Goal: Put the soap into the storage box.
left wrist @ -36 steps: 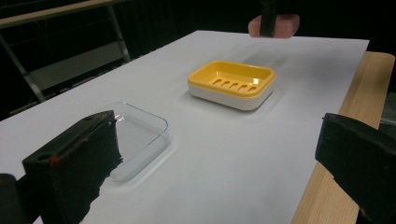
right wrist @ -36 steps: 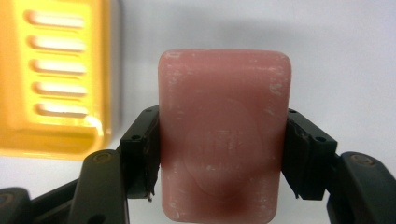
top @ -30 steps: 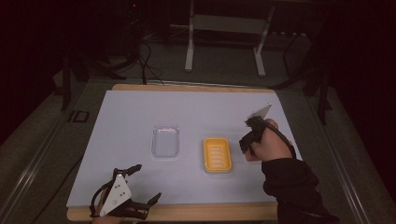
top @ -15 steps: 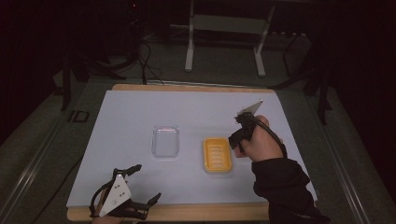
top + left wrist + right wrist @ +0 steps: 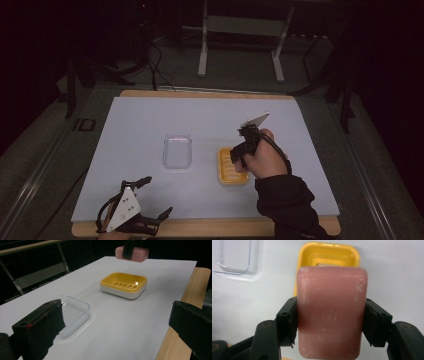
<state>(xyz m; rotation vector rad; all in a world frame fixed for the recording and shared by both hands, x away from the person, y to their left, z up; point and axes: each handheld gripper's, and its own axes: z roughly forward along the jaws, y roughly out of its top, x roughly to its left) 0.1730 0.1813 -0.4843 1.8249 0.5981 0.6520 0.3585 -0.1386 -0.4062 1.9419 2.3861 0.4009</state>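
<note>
Seen from the high view, the right gripper [image 5: 239, 156] hovers at the yellow dish's [image 5: 231, 176] 12 o'clock edge; the left gripper [image 5: 150, 200], jaws apart and empty, rests at the table's [image 5: 210, 94] 7 o'clock. In the right gripper view, the jaws clamp the pink soap [image 5: 332, 312] by its long sides. It looks rigid, light and probably slick, so flat sides suit best.

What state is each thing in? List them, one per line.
Pink soap bar: clamped between the right gripper's jaws, held in the air above the dish.
Yellow soap dish: upright on the table, empty.
Clear plastic lid: lying flat on the table, nothing in it.
Right gripper: shut on the soap.
Left gripper: open, holding nothing, near the table's front edge.
</note>
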